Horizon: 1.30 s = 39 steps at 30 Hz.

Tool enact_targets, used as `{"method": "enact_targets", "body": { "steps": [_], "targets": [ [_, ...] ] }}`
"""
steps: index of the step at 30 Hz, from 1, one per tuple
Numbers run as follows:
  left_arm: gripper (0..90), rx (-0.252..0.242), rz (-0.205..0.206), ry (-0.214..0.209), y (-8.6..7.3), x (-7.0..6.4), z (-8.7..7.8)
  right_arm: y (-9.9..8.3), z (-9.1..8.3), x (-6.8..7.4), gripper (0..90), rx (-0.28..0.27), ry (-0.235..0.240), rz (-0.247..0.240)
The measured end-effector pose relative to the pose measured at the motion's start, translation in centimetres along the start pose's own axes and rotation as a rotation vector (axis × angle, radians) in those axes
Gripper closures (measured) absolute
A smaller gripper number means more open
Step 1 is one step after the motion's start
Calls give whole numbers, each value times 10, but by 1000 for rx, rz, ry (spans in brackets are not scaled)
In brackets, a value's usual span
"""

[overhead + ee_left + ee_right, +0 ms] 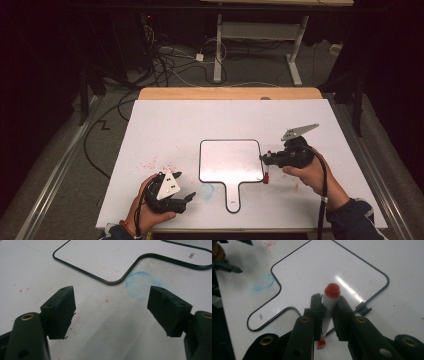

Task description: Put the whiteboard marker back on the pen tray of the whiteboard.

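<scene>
A paddle-shaped whiteboard [230, 162] with a black rim lies flat in the middle of the white table cover, its handle toward me. My right gripper [265, 160] is at the board's right edge, shut on a white marker [267, 172] with red ends, held roughly upright. In the right gripper view the jaws [329, 300] clamp the marker [331, 293] over the whiteboard [324, 270]. My left gripper [184, 186] stands open near the front edge, left of the handle. Its open fingers [111, 295] frame a blue smudge [140, 285] beside the whiteboard's handle [175, 255].
Red specks [160, 162] dot the table cover [165, 125] left of the board, and the blue smudge [207, 190] lies by the handle. The wooden table edge [230, 93] shows at the back. Cables [170, 65] and desk legs [218, 50] are on the floor beyond.
</scene>
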State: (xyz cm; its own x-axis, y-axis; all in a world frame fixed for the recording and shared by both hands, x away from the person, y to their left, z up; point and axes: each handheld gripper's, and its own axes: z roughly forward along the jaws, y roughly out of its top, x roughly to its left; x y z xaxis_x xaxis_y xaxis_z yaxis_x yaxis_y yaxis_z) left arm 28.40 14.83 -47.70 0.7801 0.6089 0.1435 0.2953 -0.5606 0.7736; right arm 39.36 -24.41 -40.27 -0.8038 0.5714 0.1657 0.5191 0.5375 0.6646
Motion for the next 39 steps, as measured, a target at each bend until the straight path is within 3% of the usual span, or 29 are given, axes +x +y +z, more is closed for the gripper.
{"method": "enact_targets", "body": {
  "steps": [2,4,7,10,11,14,15,17,20,25,31,39],
  "targets": [
    [219,3,1,-3,0,0,0,1,9,-8,782,-16,-5,25],
    [219,7,4,-2,0,-1,0,0,18,-15,777,-45,25,53],
    [219,11,7,-2,-1,-1,1,-5,31,-24,752,-58,2,103],
    [219,14,16,2,-1,-2,1,-12,43,-30,724,-78,-54,149],
    [219,15,19,2,0,-2,1,-14,46,-31,717,-94,-51,153],
    [219,18,21,2,0,-2,1,-19,54,-33,709,-109,-100,162],
    [219,2,-5,0,0,-4,3,-20,57,-33,710,-118,-121,157],
    [218,31,36,2,0,-2,1,-22,60,-34,717,-126,-159,145],
    [219,28,26,0,0,-3,3,-24,63,-34,704,-150,-196,141],
    [219,35,30,-2,0,-3,4,-25,68,-35,672,-132,-221,136],
    [219,39,32,-5,0,-4,5,-22,67,-33,623,-118,-317,91],
    [219,38,32,-5,0,-4,5,-21,66,-33,589,-129,-336,82]
  ]
}}
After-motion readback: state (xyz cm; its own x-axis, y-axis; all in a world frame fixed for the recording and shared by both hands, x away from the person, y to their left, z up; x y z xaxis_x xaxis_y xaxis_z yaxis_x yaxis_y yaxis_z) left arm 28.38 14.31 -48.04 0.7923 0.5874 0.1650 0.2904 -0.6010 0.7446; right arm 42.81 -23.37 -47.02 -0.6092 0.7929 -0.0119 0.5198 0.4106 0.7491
